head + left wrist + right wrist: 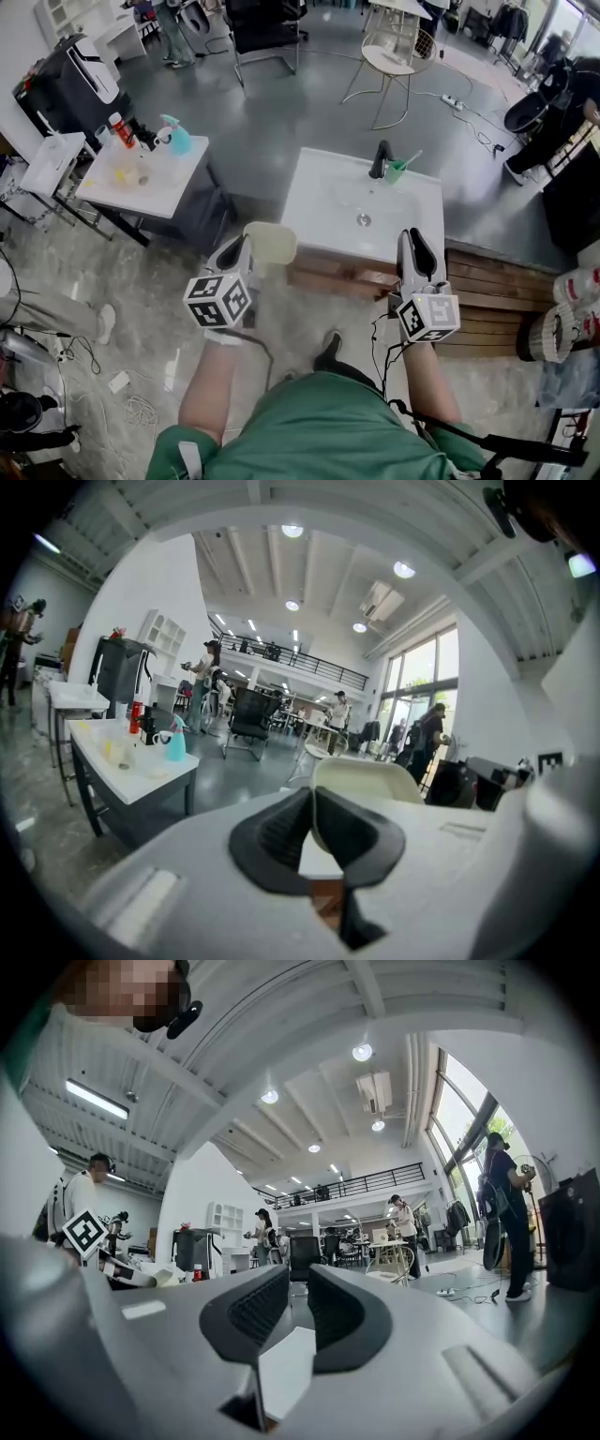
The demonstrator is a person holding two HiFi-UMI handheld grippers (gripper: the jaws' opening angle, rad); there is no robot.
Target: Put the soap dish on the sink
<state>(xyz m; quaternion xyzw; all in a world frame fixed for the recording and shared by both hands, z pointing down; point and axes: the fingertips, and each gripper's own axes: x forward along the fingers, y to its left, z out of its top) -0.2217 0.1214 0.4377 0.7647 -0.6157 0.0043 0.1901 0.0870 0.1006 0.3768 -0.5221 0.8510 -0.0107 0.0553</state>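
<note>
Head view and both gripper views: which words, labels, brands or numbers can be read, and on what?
No text can be read in any view.
Left marker cube, right marker cube: black-and-white square patterns only, no letters or numbers.
Red bottle on the side table: any print is too small to read.

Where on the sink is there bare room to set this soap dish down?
On the sink, the left rim and front-left corner are bare, nearest the soap dish in the left gripper. The back edge is crowded around the faucet and green cup.
</note>
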